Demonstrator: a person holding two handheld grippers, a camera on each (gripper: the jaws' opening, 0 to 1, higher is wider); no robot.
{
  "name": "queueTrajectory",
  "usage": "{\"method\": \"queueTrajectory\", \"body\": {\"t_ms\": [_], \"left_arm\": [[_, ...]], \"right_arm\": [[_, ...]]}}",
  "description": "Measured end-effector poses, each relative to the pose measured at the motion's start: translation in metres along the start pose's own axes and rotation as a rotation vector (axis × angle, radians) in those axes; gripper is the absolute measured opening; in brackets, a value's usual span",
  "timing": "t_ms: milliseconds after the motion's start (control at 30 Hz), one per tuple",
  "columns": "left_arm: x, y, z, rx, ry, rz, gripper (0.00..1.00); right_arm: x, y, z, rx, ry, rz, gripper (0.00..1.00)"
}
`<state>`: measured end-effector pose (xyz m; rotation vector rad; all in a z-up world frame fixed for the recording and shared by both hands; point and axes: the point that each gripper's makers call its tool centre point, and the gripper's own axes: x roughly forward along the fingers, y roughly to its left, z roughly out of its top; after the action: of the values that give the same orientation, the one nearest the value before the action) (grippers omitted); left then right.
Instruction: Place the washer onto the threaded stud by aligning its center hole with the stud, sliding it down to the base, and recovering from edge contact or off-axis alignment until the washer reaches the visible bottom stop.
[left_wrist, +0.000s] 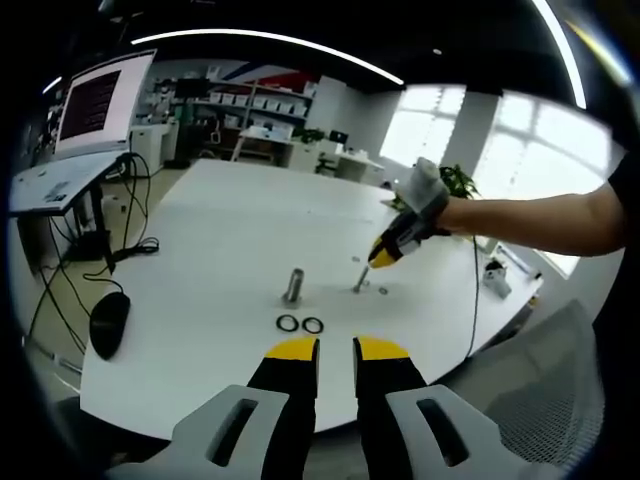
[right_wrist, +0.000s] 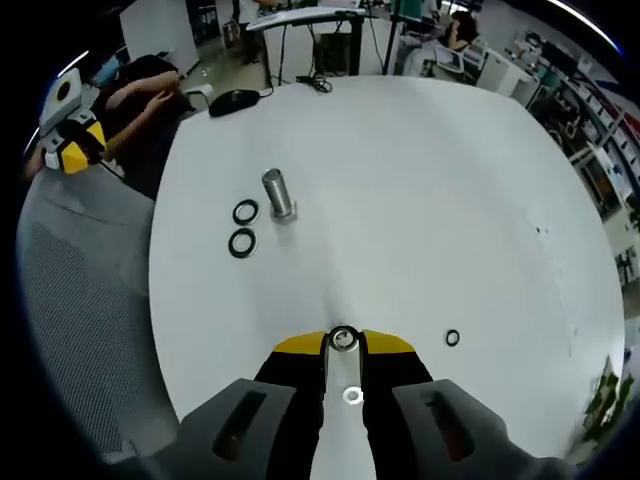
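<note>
In the right gripper view, the right gripper (right_wrist: 343, 345) rises from six o'clock with its yellow-tipped black jaws nearly together, pinching a small silver metal washer (right_wrist: 343, 339) at their tips. Between the jaws, nearer the camera, a second small silver ring (right_wrist: 352, 396) shows on the white round table (right_wrist: 430, 200); whether it sits on a stud cannot be told. Just to the tips' three o'clock lies a small dark ring (right_wrist: 452, 338). Farther out, toward ten o'clock, two black rubber rings (right_wrist: 243, 228) lie side by side on the table, with an upright grey metal cylinder (right_wrist: 277, 194) just beyond them. At the far rim a black computer mouse (right_wrist: 233, 100) rests. The left gripper (right_wrist: 68, 150) shows at nine o'clock, off the table, beside a grey mesh chair (right_wrist: 80, 300).

In the left gripper view, the left gripper's (left_wrist: 335, 350) jaws stand slightly parted and hold nothing, short of the table edge. Beyond them lie the two black rings (left_wrist: 300, 324), then the cylinder (left_wrist: 293, 285). To its three o'clock a thin threaded metal stud (left_wrist: 360, 279) stands upright, and the right gripper (left_wrist: 383, 257) hovers just above its top, held by a gloved hand (left_wrist: 425, 200). The washer is too small to make out here.
</note>
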<state>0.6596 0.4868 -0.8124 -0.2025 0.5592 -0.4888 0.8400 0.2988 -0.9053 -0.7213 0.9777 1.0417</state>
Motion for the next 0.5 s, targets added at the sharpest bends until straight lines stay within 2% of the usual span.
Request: {"method": "queueTrajectory", "body": {"t_ms": [200, 500], "left_arm": [[-0.0008, 0.0008, 0.0024, -0.003, -0.016, 0.003, 0.11], [0.0, 0.0005, 0.0005, -0.001, -0.002, 0.004, 0.11]], "right_arm": [[0.0026, -0.0015, -0.0006, -0.003, 0.006, 0.0, 0.14], [0.0059, -0.003, -0.0009, 0.0, 0.012, 0.005, 0.14]]}}
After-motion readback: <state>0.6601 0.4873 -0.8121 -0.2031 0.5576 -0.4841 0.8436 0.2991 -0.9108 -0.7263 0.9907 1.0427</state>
